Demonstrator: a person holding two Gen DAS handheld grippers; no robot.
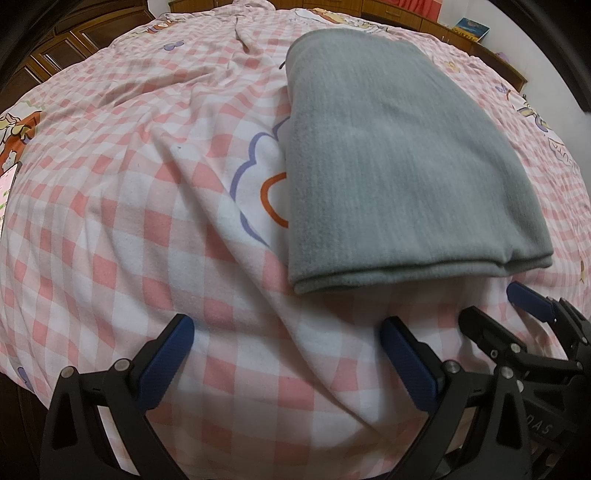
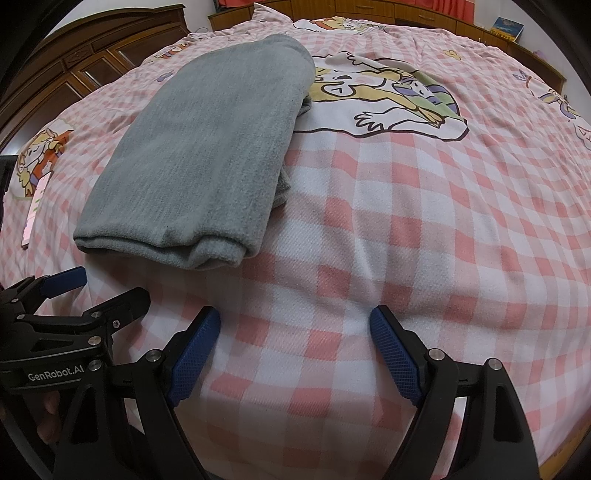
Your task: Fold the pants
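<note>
The grey pants (image 1: 399, 166) lie folded into a thick rectangle on the pink checked bedsheet (image 1: 147, 221); the folded edge faces me. They also show in the right wrist view (image 2: 195, 155) at upper left. My left gripper (image 1: 288, 332) is open and empty, just in front of the pants and to their left. My right gripper (image 2: 295, 325) is open and empty, in front of the pants and to their right. Each gripper shows in the other's view: the right gripper (image 1: 517, 314) and the left gripper (image 2: 107, 291), side by side.
A phone (image 2: 35, 206) lies on the sheet at the left edge of the bed. Dark wooden cabinets (image 2: 74, 66) stand behind the bed on the left. A wooden shelf with a book (image 2: 508, 27) runs along the far side.
</note>
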